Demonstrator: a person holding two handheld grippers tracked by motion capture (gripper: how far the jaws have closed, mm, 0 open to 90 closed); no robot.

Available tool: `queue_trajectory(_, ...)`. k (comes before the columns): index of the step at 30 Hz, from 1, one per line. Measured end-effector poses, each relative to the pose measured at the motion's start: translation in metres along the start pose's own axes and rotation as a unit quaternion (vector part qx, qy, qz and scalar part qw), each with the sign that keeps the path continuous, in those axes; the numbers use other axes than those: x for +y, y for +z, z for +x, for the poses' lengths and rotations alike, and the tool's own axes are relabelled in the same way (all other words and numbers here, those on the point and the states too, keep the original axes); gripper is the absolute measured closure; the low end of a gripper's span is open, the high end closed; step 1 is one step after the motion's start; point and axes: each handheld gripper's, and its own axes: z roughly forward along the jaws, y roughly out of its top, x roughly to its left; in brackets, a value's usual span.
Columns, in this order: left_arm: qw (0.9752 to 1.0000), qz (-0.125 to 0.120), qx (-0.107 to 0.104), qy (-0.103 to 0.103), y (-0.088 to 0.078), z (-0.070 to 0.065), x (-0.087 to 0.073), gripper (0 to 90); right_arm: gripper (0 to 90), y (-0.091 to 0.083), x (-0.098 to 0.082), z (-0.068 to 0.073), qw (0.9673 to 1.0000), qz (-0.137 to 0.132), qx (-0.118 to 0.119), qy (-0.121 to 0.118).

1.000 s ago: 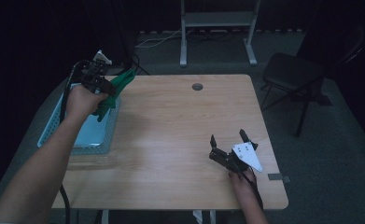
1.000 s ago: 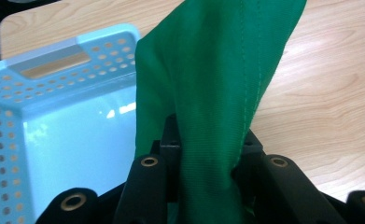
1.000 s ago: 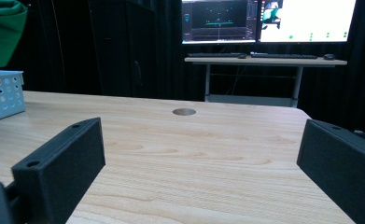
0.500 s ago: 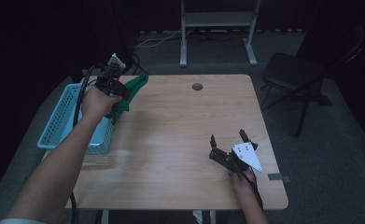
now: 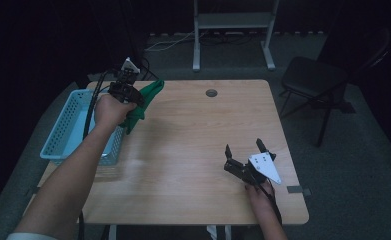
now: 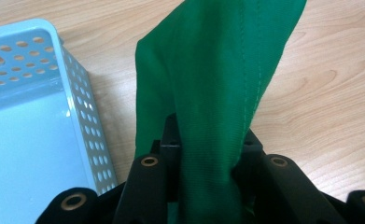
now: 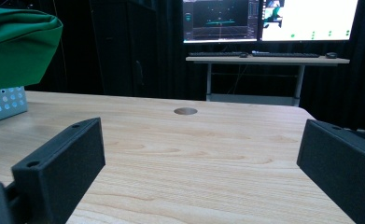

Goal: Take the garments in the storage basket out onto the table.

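A green cloth hangs bunched from my left gripper, which is shut on it just above the table, beside the right rim of the light blue basket. In the left gripper view the cloth runs up from between the black jaws of the left gripper, with the basket to its left. My right gripper rests on the near right part of the table, open, nothing between its jaws. In the right gripper view its gripper faces bare wood, with the cloth at the upper left above the basket.
The wooden table has a round cable hole near its far edge. A black chair stands off the far right corner and a grey stand behind the table. Lit monitors sit on a desk beyond.
My left hand carried the green cloth to the right, from over the basket to over the table by the basket's right rim, sinking slightly. The right gripper stayed put.
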Motion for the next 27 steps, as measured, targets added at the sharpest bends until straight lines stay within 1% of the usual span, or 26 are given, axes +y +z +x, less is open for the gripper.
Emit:
queue_trajectory(1,1.0000,-0.003,-0.004,-0.003,0.002,-0.001,-0.001,72.2,0.3,0.000,0.000,0.000,1.0000,0.000,0.000,0.000)
queue_trajectory(2,1.0000,-0.001,-0.004,-0.001,0.004,-0.001,-0.002,72.2,0.3,0.000,0.000,0.000,1.0000,0.000,0.000,0.000)
queue_trajectory(3,1.0000,0.003,-0.007,0.000,0.010,-0.002,-0.004,72.1,0.3,0.000,0.000,0.000,1.0000,0.000,-0.001,-0.001)
queue_trajectory(4,1.0000,0.003,-0.007,0.000,0.010,-0.002,-0.004,72.2,0.3,0.000,0.000,0.000,1.0000,0.000,-0.001,-0.001)
queue_trajectory(5,1.0000,0.005,-0.006,-0.003,0.013,-0.004,-0.005,72.2,0.3,0.000,0.000,0.000,1.0000,0.000,-0.001,-0.001)
queue_trajectory(6,0.9999,0.010,-0.006,0.001,0.016,-0.004,-0.006,72.2,0.3,0.000,0.000,0.000,1.0000,0.000,-0.001,-0.001)
queue_trajectory(9,0.9998,0.019,-0.007,0.004,0.023,-0.006,-0.007,72.1,0.3,0.000,0.000,0.000,1.0000,0.000,0.000,-0.001)
queue_trajectory(18,0.9997,0.023,-0.003,0.002,0.030,-0.008,-0.008,72.1,0.3,0.000,0.000,0.000,1.0000,0.001,-0.001,0.000)
queue_trajectory(21,0.9996,0.028,-0.004,0.004,0.033,-0.010,-0.008,72.1,0.3,0.000,0.000,0.000,1.0000,0.000,0.000,0.000)
queue_trajectory(23,0.9994,0.033,0.001,0.009,0.038,-0.015,-0.009,72.1,0.3,0.000,0.000,0.000,1.0000,0.001,0.001,0.000)
queue_trajectory(27,0.9992,0.038,-0.002,0.009,0.041,-0.016,-0.011,72.1,0.3,0.000,0.000,0.000,1.0000,0.001,0.000,0.000)
